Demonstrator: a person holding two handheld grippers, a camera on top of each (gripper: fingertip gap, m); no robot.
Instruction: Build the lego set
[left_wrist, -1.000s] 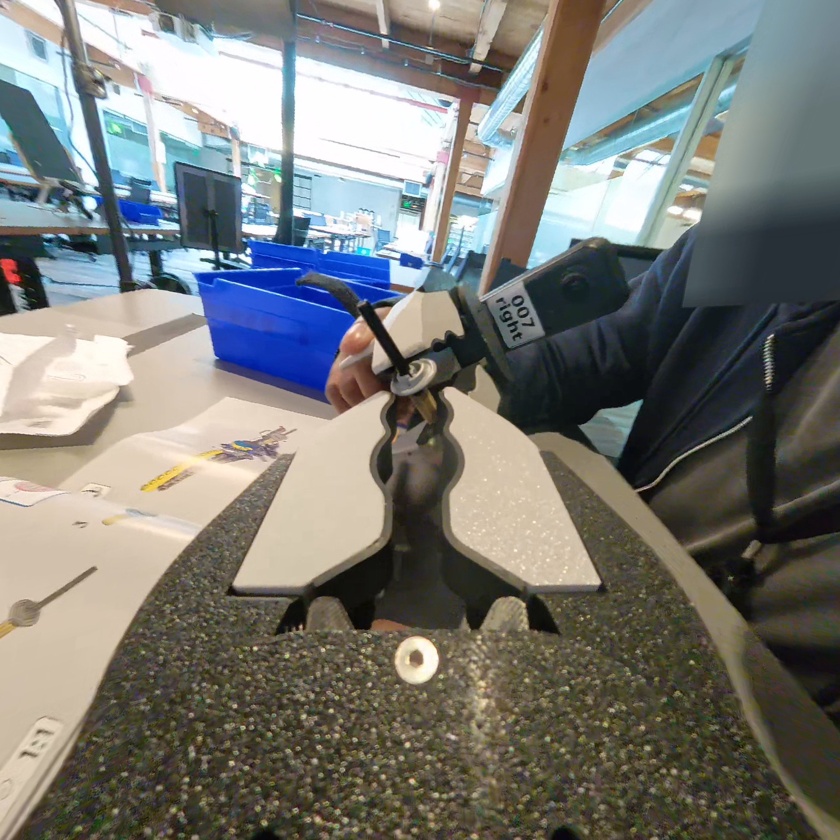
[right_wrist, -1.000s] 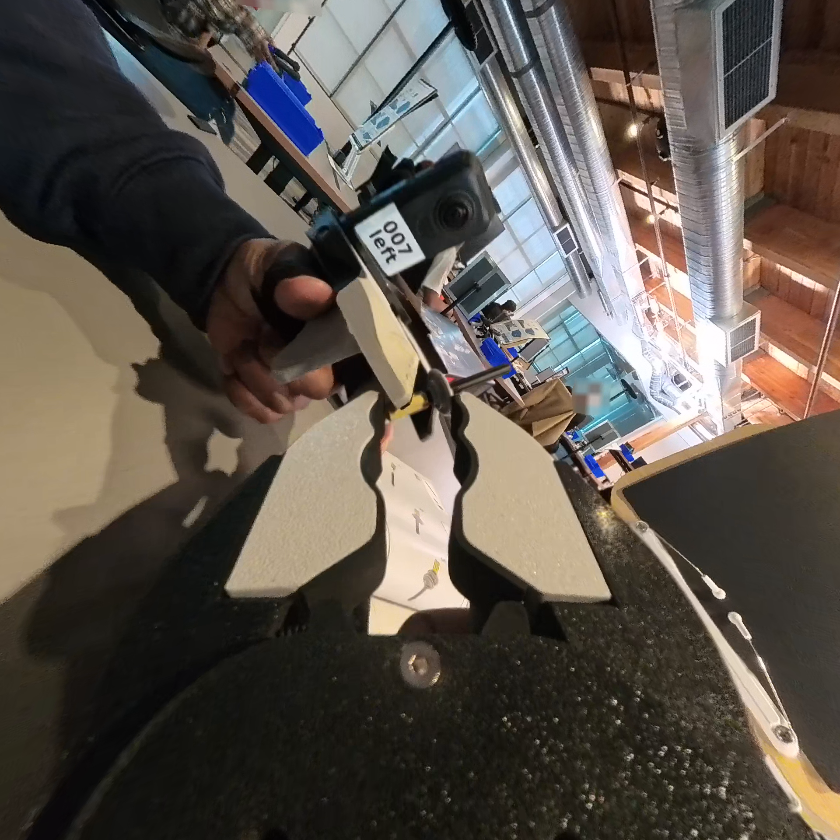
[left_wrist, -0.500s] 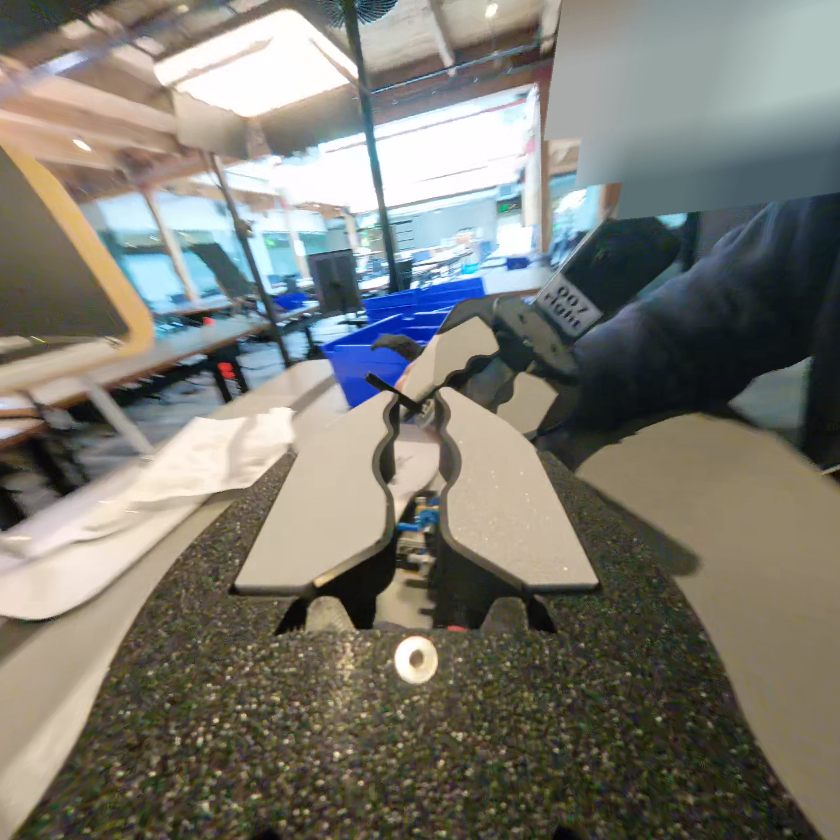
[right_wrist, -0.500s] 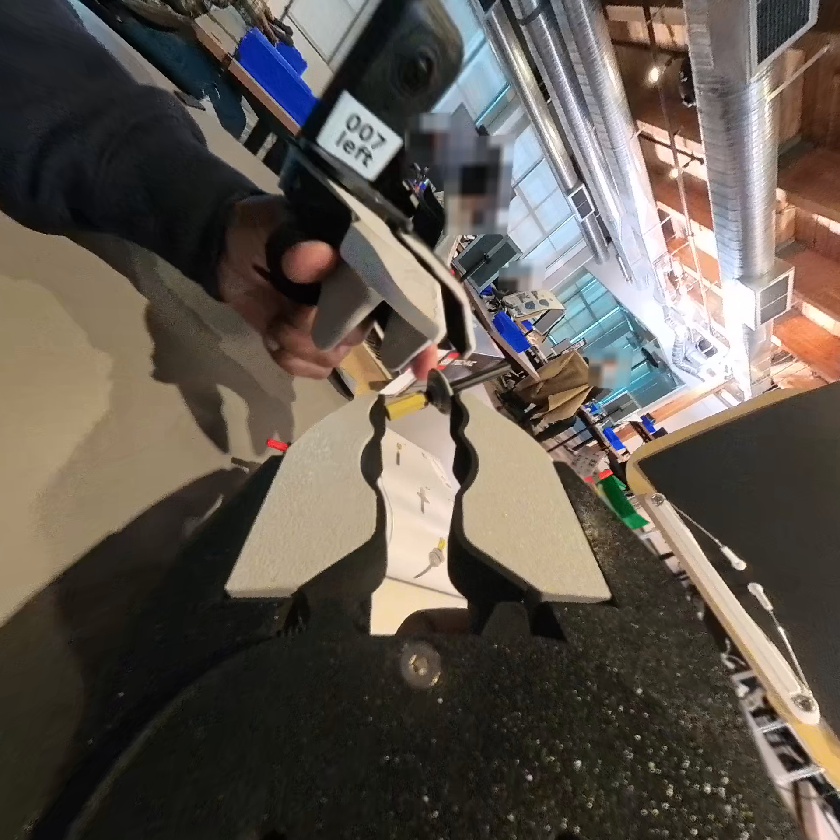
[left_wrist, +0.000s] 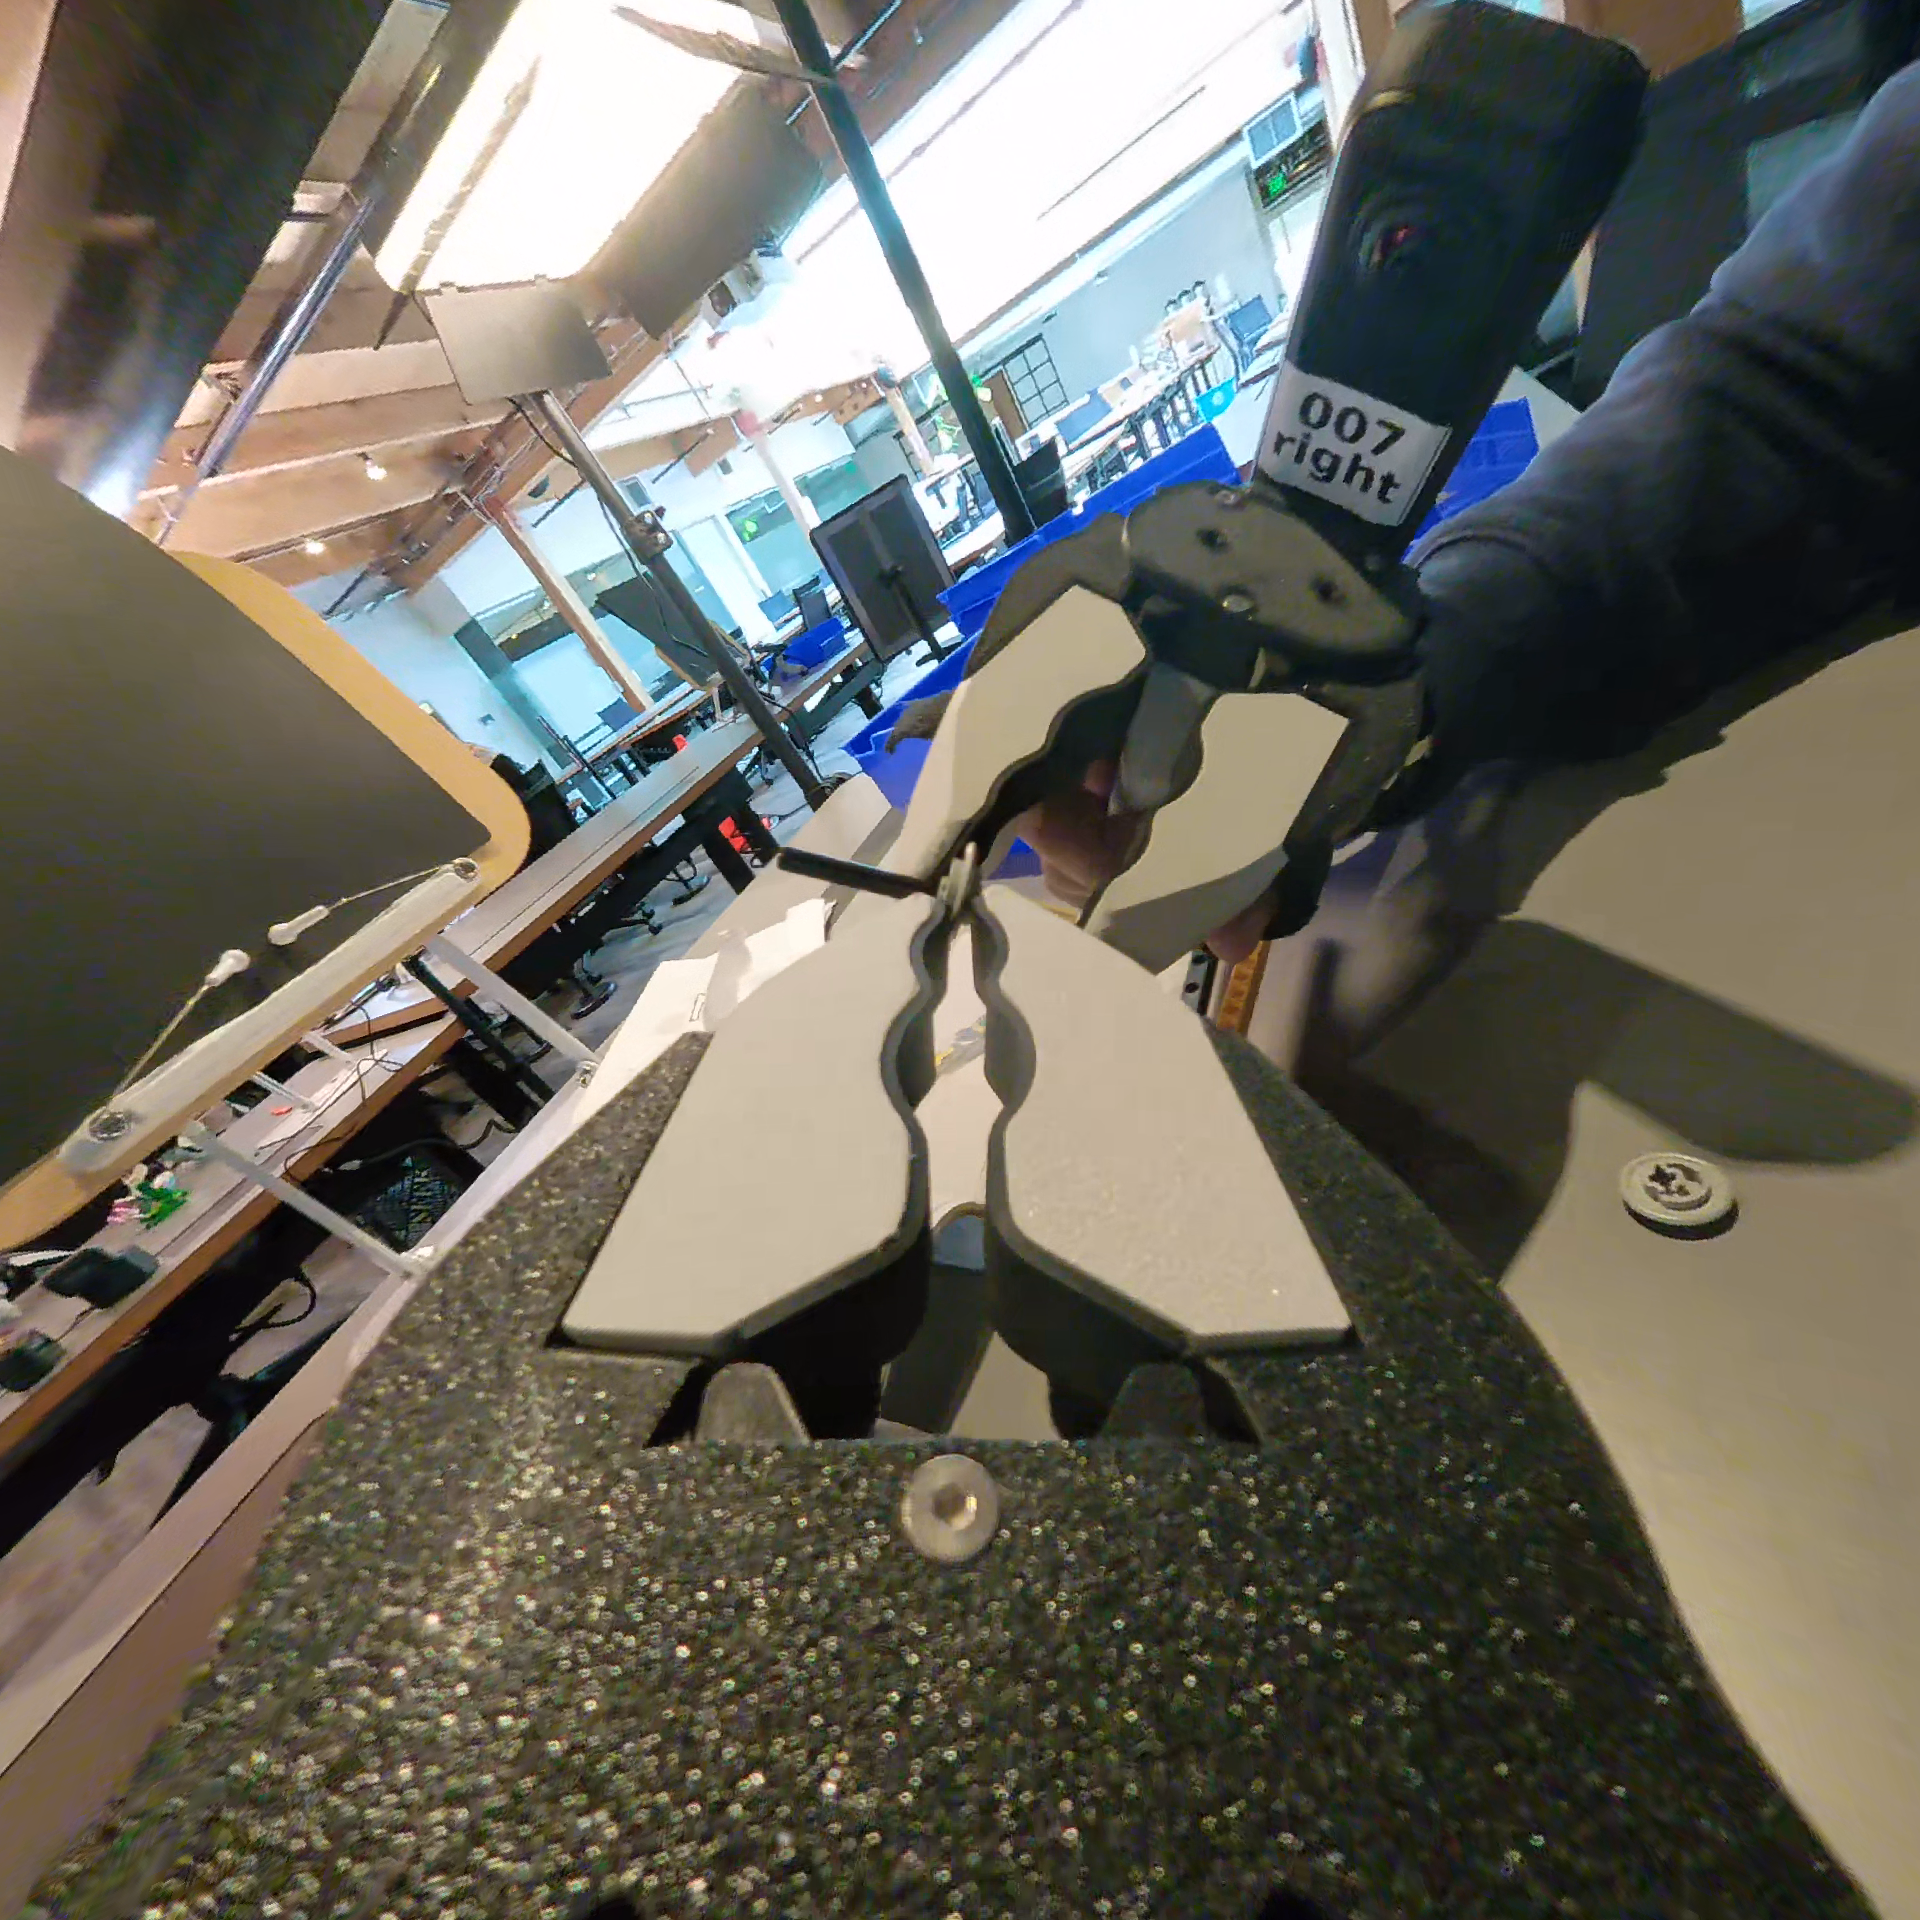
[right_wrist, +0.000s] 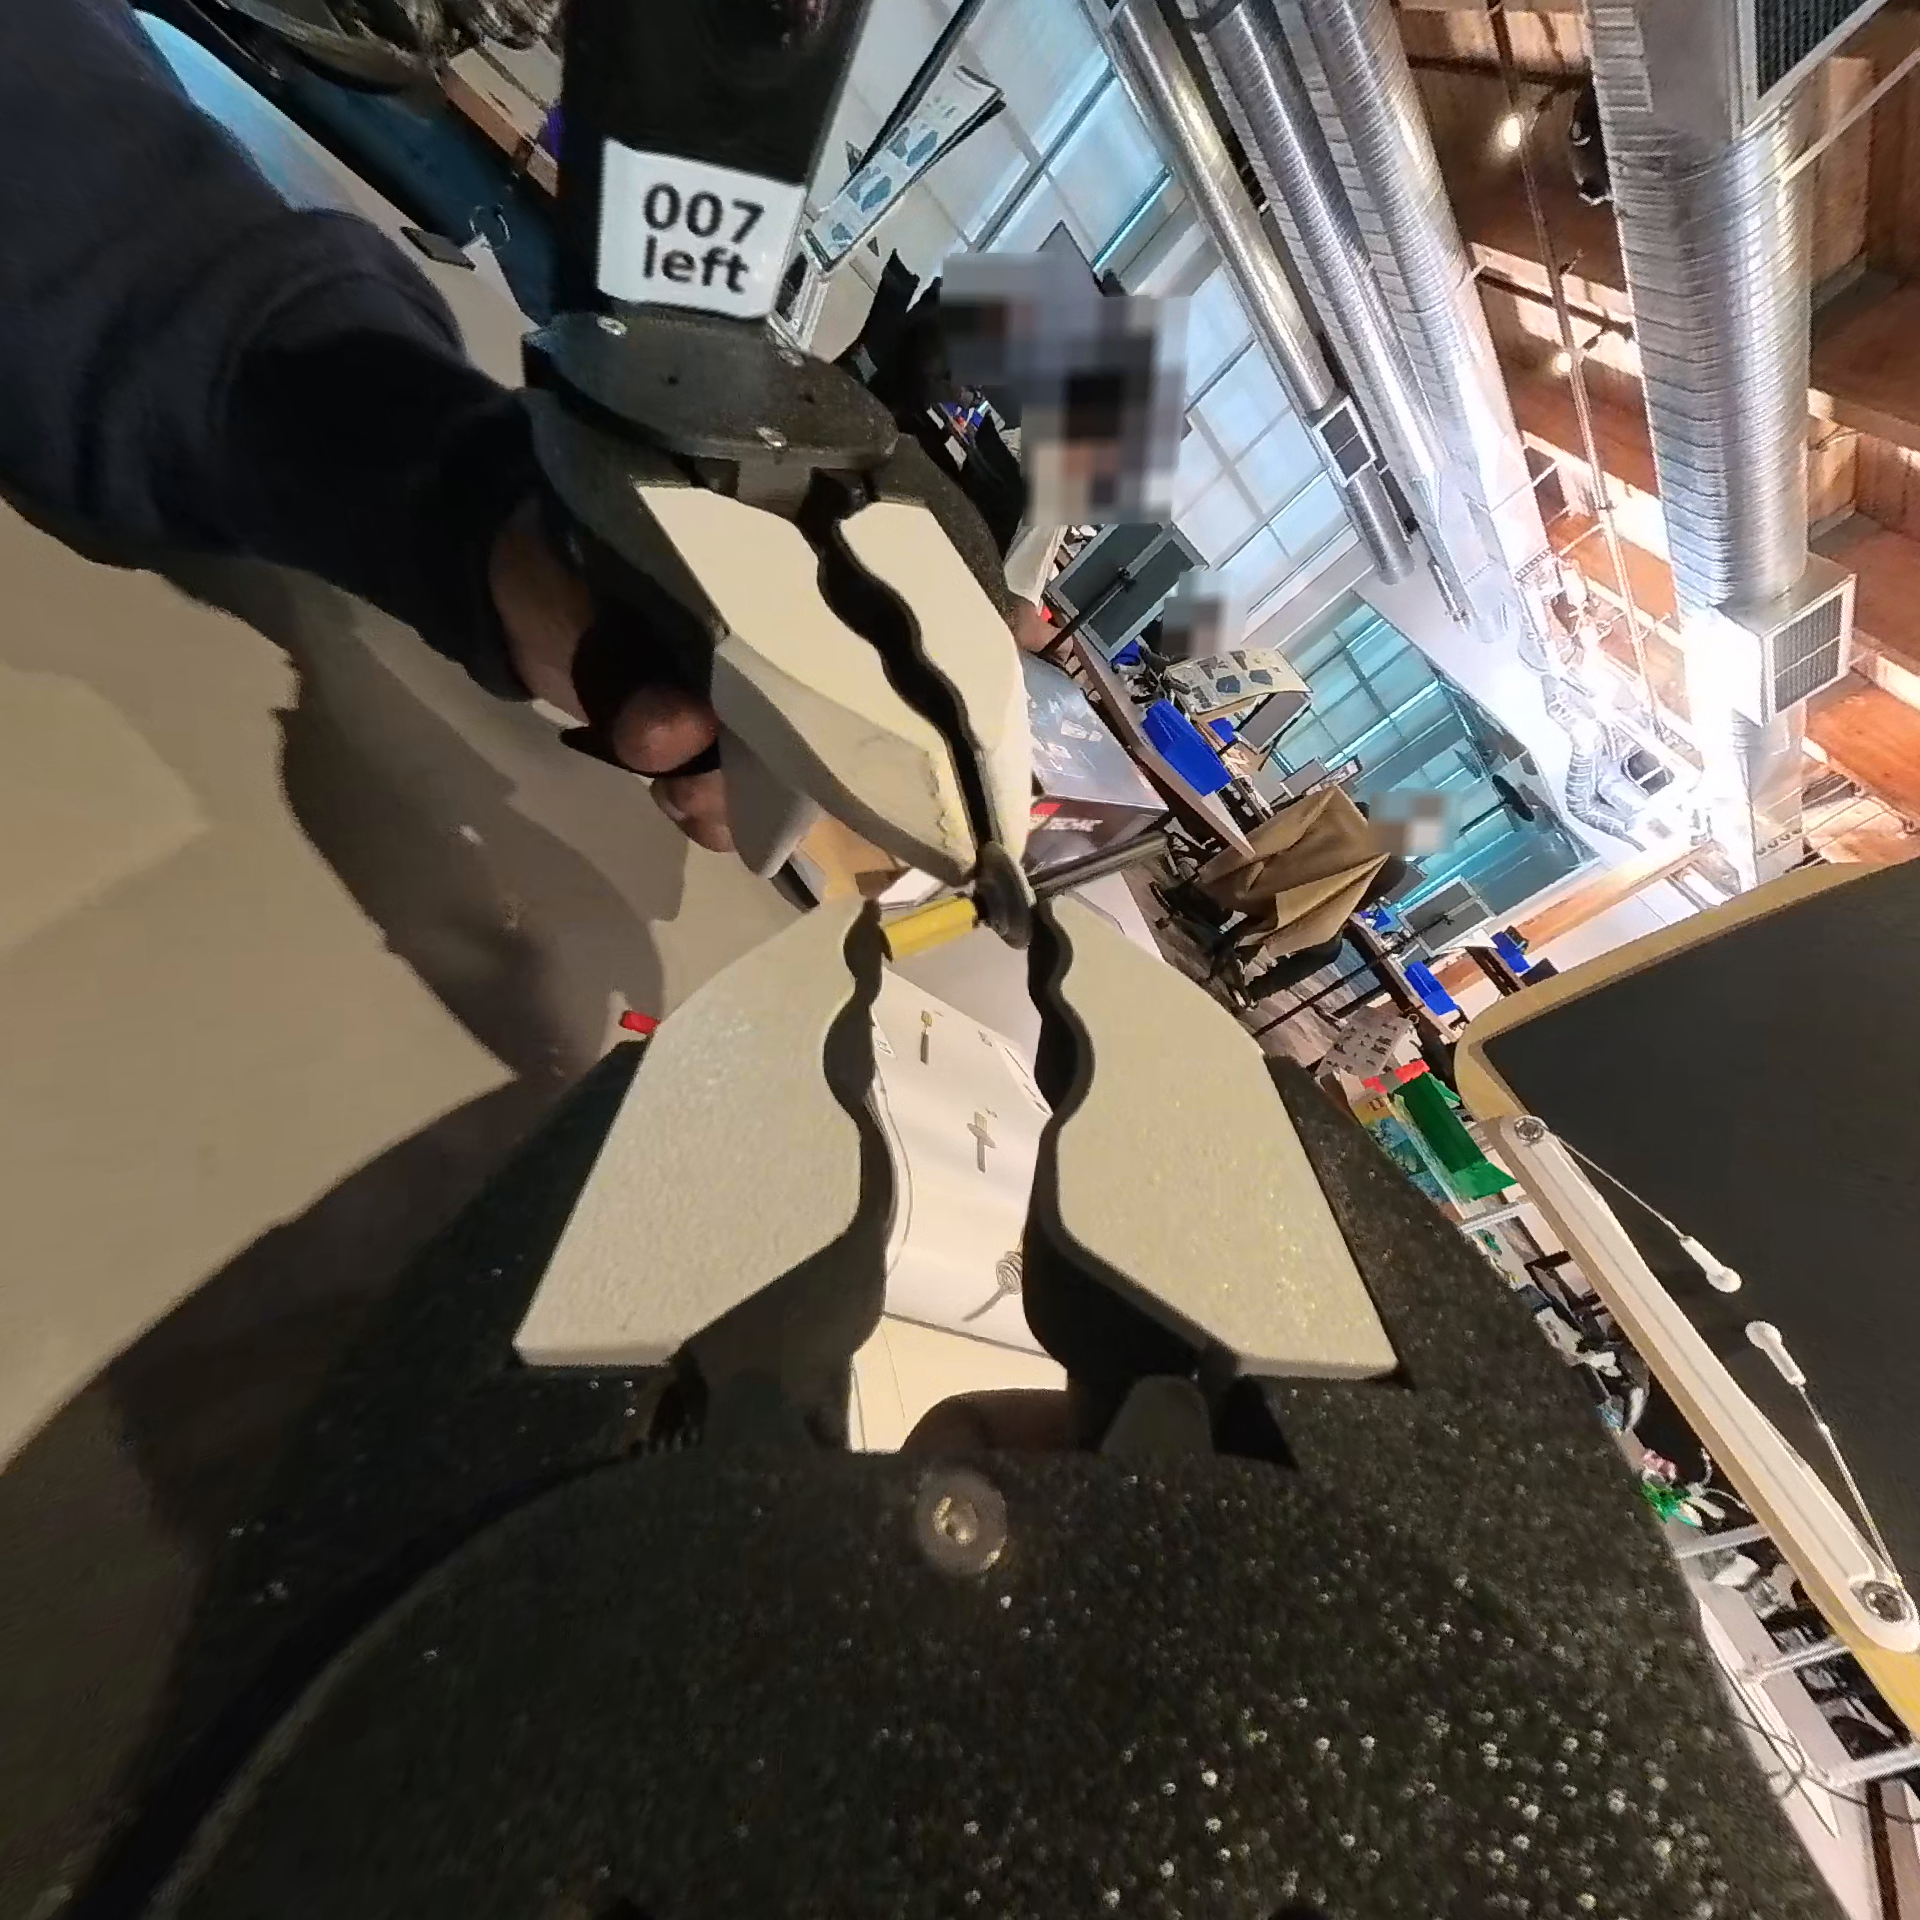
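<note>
A small Lego assembly is held in the air between both grippers: a black axle (right_wrist: 1101, 860) with a dark disc (right_wrist: 1003, 894) and a yellow sleeve (right_wrist: 925, 925). My right gripper (right_wrist: 956, 920) is shut on it, with the sleeve and disc between its tips. My left gripper (left_wrist: 961, 909) comes at it from the other side, its jaws nearly together and pinching the disc's rim (left_wrist: 961, 875). The axle (left_wrist: 842, 871) sticks out to the left there. The left gripper also shows in the right wrist view (right_wrist: 977, 842), and the right gripper in the left wrist view (left_wrist: 1023, 883).
The grey table (left_wrist: 1714, 935) lies below, with a loose round grey piece (left_wrist: 1678, 1195) and a small red piece (right_wrist: 636, 1023). A white instruction sheet (right_wrist: 966, 1143) lies under the grippers. Blue bins (left_wrist: 1039, 561) stand behind. A black board with a wooden edge (left_wrist: 156, 779) is at the left.
My left gripper has tilted up, closed from half open and taken the disc's rim. My right gripper has kept its hold on the assembly and turned slightly.
</note>
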